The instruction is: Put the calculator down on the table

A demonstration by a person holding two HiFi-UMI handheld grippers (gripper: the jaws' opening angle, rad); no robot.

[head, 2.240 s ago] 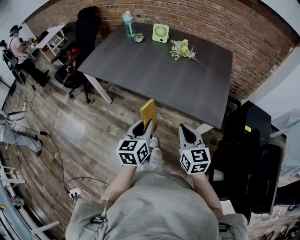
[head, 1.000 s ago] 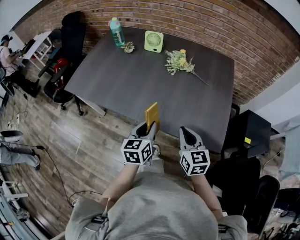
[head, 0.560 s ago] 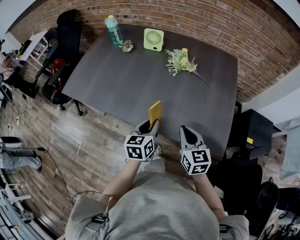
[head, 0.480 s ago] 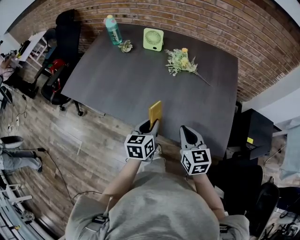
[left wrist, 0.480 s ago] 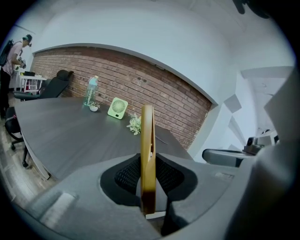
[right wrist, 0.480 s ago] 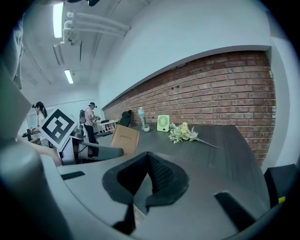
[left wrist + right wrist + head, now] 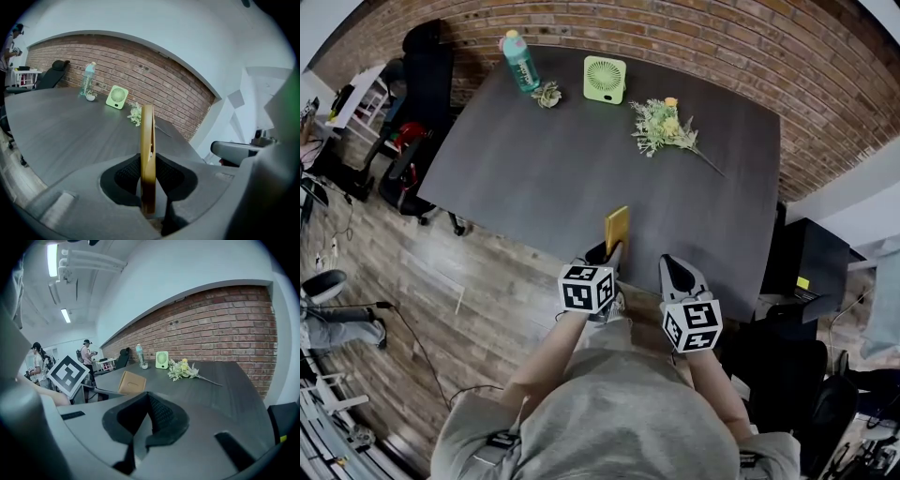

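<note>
Two grippers hover at the six o'clock edge of a dark, matte, wood-grained table [image 7: 562, 159]. The left gripper [image 7: 608, 251] has its ribbed black pads clamped on a thin, flat, mustard-yellow calculator [image 7: 617, 228]. The calculator stands upright on its narrow edge over the near rim of the table. Seen from the left gripper view it is a slim golden slab. The right gripper [image 7: 669, 266], at three o'clock from the left one, has its jaws together with nothing between them.

At the far edge stand a teal bottle [image 7: 517, 60] at eleven o'clock, a small plant [image 7: 547, 94] beside it, a round-grilled pale green fan [image 7: 605, 79] at twelve and a loose spray of flowers [image 7: 666, 122] at one. A rough brick wall [image 7: 675, 28] runs behind them.
</note>
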